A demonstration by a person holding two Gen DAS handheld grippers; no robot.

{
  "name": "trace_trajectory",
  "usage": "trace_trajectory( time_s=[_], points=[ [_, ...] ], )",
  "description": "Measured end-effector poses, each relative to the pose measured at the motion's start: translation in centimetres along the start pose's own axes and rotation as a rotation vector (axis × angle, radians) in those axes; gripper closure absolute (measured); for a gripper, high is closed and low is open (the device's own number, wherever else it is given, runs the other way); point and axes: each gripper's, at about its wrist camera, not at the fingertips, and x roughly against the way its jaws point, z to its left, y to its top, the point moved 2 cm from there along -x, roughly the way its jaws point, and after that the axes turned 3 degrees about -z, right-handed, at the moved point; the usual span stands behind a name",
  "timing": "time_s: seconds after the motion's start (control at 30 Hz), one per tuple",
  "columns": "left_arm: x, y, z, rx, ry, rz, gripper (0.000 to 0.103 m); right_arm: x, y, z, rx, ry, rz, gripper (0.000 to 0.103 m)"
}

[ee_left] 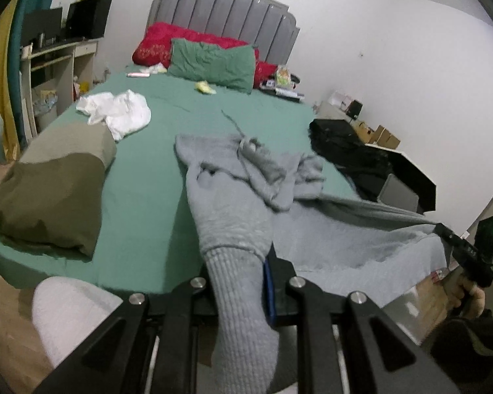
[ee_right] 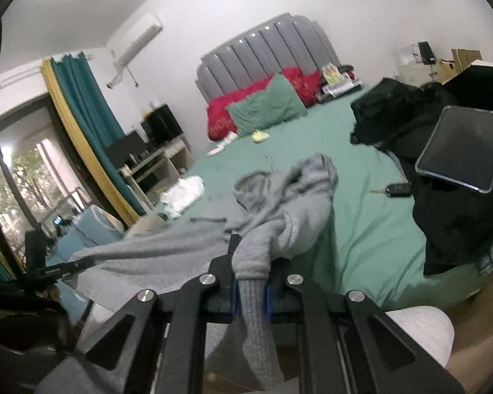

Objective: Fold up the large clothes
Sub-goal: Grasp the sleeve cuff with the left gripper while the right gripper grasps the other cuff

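Left wrist view: left tongs [ee_left: 243,282] pinch a ribbed cuff of the grey sweater [ee_left: 233,203].
Right wrist view: right tongs [ee_right: 250,282] pinch the other cuff.
Sweater: bunched on the green bed [ee_left: 141,177], near the foot.
Beside it: black clothes [ee_right: 394,121], white cloth [ee_left: 118,111].

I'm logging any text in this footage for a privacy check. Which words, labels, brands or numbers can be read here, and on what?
None can be read.
Red pillow: gold pattern, too blurred to tell whether it is lettering.
Colourful packet by the headboard: print too small to read.
Phone: screen dark, no text.
Grey sweater in both hand-held grippers: no label visible.
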Motion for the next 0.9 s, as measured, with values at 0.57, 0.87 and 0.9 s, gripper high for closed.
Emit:
trace_trajectory(
  time_s=[0.57,0.87,0.9],
  points=[
    [-4.9,3.0,2.2,0.125,0.004,0.08,0.087,-2.4,2.8,-2.3,-0.112,0.027,-0.072,0.093],
    [-14.9,5.8,7.2,0.339,-0.02,0.143,0.087,-13.8,5.6,-4.6,-0.184,-0.021,-0.067,0.093],
    [-15.7,6.9,7.4,0.336,-0.026,0.13,0.087,-14.9,6.6,-4.5,-0.17,-0.024,-0.076,0.093]
  ],
)
